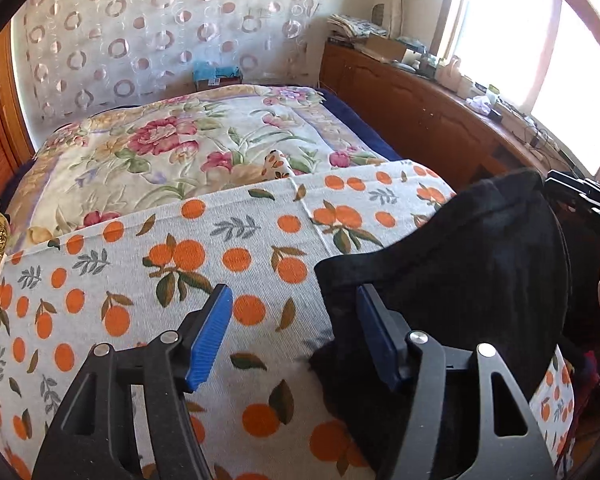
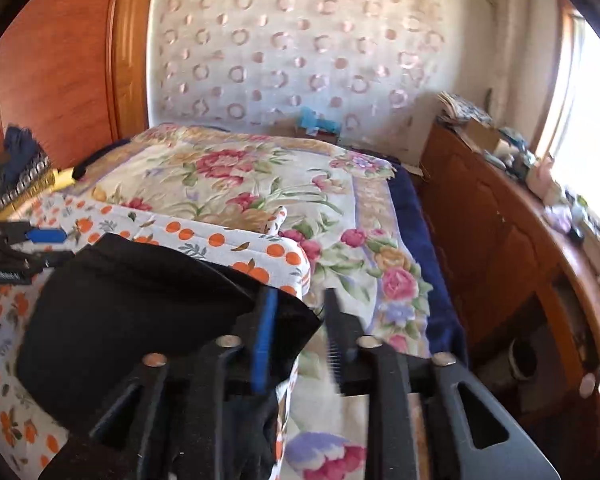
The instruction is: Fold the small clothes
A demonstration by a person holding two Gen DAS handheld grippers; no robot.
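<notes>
Item 1, left gripper [image 1: 294,334]: fingers spread, nothing pinched. The right finger [image 1: 374,332] lies at the left edge of the black garment [image 1: 460,280]; whether it touches the cloth cannot be told. The left finger stands over bare orange-print cloth [image 1: 180,240].

Item 2, right gripper [image 2: 300,336]: fingers parted, no cloth pressed between them. The blue pad [image 2: 265,340] sits against the garment's right corner; the other finger is clear of it.

Item 3, black garment: lying on the orange-print cloth, doubled over, its upper edge rounded and bulging, not flat.

Item 4, orange-print cloth: spread across the bed, in front of the floral quilt [image 1: 160,152].

Step in hand, as judged: 1 fold laid, both grippers free of the garment.

Next move calls for: taking hold of an outer edge of the garment and carrying it across for fold 2, or pressing the bulge flat first.
</notes>
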